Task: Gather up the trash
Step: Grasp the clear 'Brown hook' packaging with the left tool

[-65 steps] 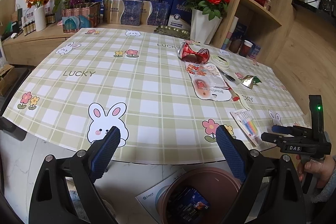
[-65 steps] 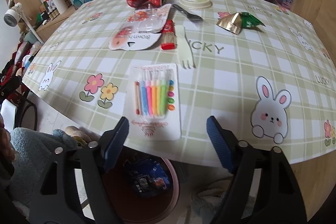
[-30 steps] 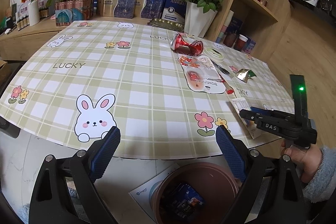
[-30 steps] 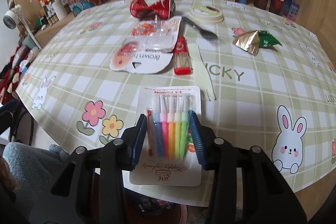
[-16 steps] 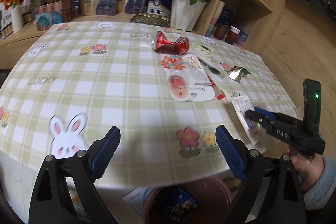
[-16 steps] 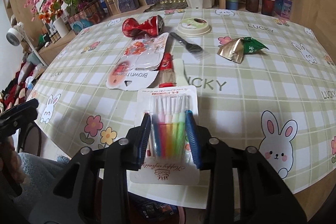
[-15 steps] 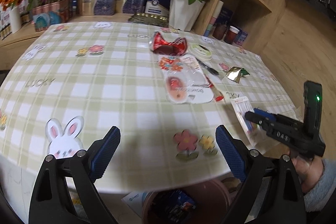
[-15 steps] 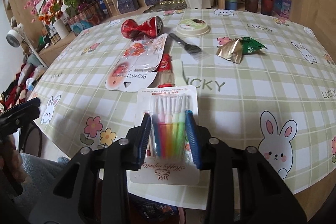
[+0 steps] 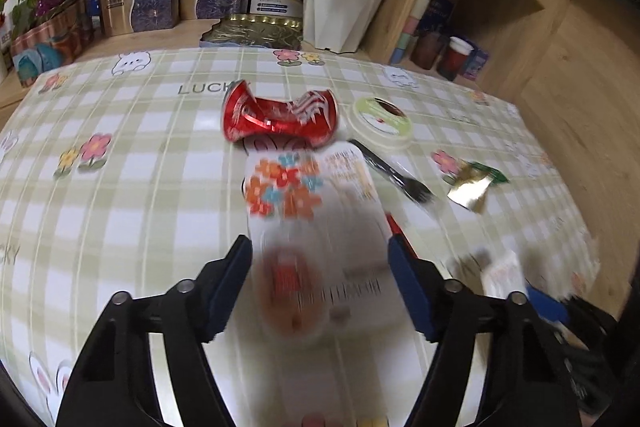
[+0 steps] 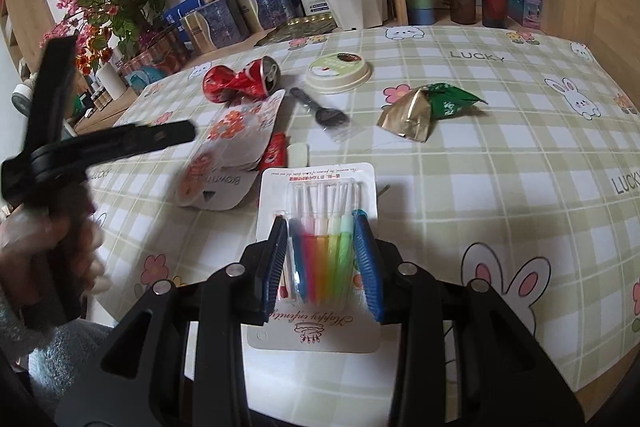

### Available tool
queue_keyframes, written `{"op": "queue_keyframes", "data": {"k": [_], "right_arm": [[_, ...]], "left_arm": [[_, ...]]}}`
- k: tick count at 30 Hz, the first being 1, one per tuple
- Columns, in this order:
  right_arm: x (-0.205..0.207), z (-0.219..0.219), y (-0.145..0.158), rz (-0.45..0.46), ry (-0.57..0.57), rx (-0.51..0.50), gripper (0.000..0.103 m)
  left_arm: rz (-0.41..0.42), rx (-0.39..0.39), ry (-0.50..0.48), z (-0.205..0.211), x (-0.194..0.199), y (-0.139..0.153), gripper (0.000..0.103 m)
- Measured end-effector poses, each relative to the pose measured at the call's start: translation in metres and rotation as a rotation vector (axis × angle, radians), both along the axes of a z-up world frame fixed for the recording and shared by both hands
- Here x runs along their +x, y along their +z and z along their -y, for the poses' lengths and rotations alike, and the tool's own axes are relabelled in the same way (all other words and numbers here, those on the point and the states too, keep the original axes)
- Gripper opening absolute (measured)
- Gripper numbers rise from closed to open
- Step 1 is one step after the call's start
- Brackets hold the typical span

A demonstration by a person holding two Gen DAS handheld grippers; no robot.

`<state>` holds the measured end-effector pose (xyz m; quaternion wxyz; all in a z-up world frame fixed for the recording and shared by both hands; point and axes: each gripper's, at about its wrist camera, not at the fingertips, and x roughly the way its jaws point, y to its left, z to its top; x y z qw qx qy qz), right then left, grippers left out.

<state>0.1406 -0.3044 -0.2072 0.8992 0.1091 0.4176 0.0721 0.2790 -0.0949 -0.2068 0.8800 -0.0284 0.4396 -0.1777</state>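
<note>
Our right gripper (image 10: 320, 259) pads clamp the marker pack (image 10: 316, 247) above the table (image 10: 500, 155) edge; our left gripper (image 9: 320, 287), jaws just narrowing (pads not touching), straddles the blurred blister wrapper (image 9: 320, 259) below the crushed can (image 9: 280, 119)

Far edge: crushed red metal can (image 10: 239, 79) left of round pale plastic lid (image 10: 338, 72).
Middle: black plastic fork (image 10: 320, 109) between them.
Near edge: card-backed pack of coloured pens (image 10: 318, 227).
</note>
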Motion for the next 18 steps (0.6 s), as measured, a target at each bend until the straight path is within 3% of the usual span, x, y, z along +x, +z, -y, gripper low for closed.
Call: {"op": "queue_keyframes", "data": {"k": [13, 16, 18], "right_arm": [[0.008, 0.017, -0.006, 0.008, -0.008, 0.012, 0.037], [0.007, 0.018, -0.007, 0.005, -0.009, 0.009, 0.037], [0.005, 0.020, -0.008, 0.002, -0.013, 0.009, 0.037]], "left_arm": [[-0.070, 0.051, 0.094, 0.027, 0.052, -0.033, 0.066], [-0.069, 0.036, 0.099, 0.027, 0.055, -0.034, 0.057], [-0.052, 0.050, 0.091, 0.029, 0.053, -0.030, 0.056]]}}
